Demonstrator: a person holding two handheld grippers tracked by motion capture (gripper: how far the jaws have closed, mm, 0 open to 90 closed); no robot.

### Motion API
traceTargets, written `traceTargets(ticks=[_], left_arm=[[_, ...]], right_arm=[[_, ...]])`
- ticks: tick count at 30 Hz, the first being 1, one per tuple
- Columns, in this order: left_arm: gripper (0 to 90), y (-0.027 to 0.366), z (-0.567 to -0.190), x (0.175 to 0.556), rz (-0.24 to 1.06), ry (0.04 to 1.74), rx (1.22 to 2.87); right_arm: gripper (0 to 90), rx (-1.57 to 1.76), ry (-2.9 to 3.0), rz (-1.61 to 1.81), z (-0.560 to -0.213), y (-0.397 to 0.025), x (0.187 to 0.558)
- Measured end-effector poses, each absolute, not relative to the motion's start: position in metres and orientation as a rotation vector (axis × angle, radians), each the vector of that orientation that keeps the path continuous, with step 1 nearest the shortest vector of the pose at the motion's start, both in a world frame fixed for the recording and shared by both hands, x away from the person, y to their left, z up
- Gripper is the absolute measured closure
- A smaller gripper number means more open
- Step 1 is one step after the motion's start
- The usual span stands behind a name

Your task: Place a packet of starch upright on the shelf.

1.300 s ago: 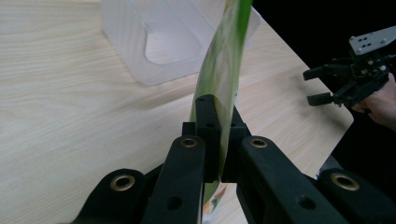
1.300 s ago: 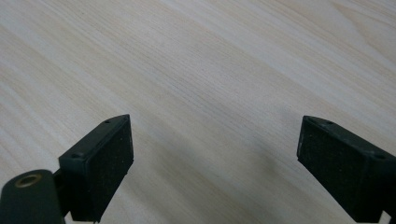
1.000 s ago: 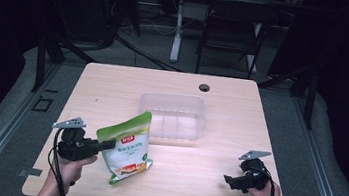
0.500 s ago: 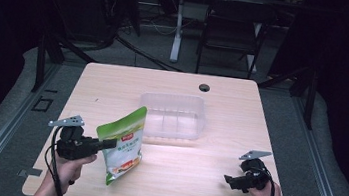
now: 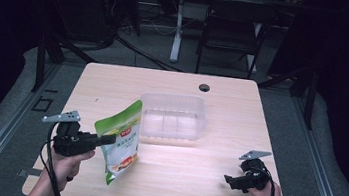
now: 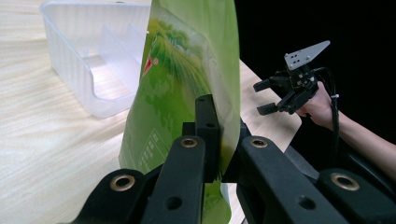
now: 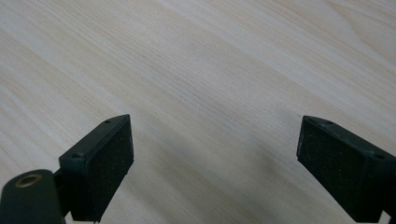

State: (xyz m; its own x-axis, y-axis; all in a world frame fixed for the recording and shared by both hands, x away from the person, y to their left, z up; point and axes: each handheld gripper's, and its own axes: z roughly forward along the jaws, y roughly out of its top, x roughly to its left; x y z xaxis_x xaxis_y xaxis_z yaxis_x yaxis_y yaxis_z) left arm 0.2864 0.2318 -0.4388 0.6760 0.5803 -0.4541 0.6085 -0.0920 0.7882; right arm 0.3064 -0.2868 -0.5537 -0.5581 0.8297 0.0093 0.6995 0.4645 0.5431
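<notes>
A green snack bag (image 5: 121, 141) hangs upright over the table's front left, its lower end near the wood. My left gripper (image 5: 109, 140) is shut on the bag's left edge; in the left gripper view the bag (image 6: 187, 88) rises between the closed jaws of that gripper (image 6: 215, 140). A clear plastic bin (image 5: 172, 116) with dividers stands just right of and behind the bag, also seen as the bin (image 6: 88, 60) in the left gripper view. My right gripper (image 5: 229, 181) rests at the front right, open, with bare wood between its pads (image 7: 112, 163).
The wooden table (image 5: 215, 158) has a round cable hole (image 5: 204, 87) at its back edge. A chair and desk legs stand on the floor beyond the table. The right hand and its gripper (image 6: 271, 95) appear far off in the left gripper view.
The left gripper has drawn the bag a little left and turned it more upright and edge-on. The right gripper has stayed where it was.
</notes>
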Motion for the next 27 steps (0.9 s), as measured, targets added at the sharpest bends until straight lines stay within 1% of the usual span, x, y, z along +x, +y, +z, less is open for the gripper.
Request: traceTargets(ticks=[19, 27], left_arm=[[89.8, 0.224, -0.41, 0.3, -0.011, 0.902, 1.733], [89.8, 0.22, -0.394, 0.31, 0.026, 0.873, 1.732]], right_arm=[[10.5, 1.317, 2.457, 0.744, -0.554, -0.287, 0.306], [10.5, 1.317, 2.456, 0.744, -0.554, -0.287, 0.306]])
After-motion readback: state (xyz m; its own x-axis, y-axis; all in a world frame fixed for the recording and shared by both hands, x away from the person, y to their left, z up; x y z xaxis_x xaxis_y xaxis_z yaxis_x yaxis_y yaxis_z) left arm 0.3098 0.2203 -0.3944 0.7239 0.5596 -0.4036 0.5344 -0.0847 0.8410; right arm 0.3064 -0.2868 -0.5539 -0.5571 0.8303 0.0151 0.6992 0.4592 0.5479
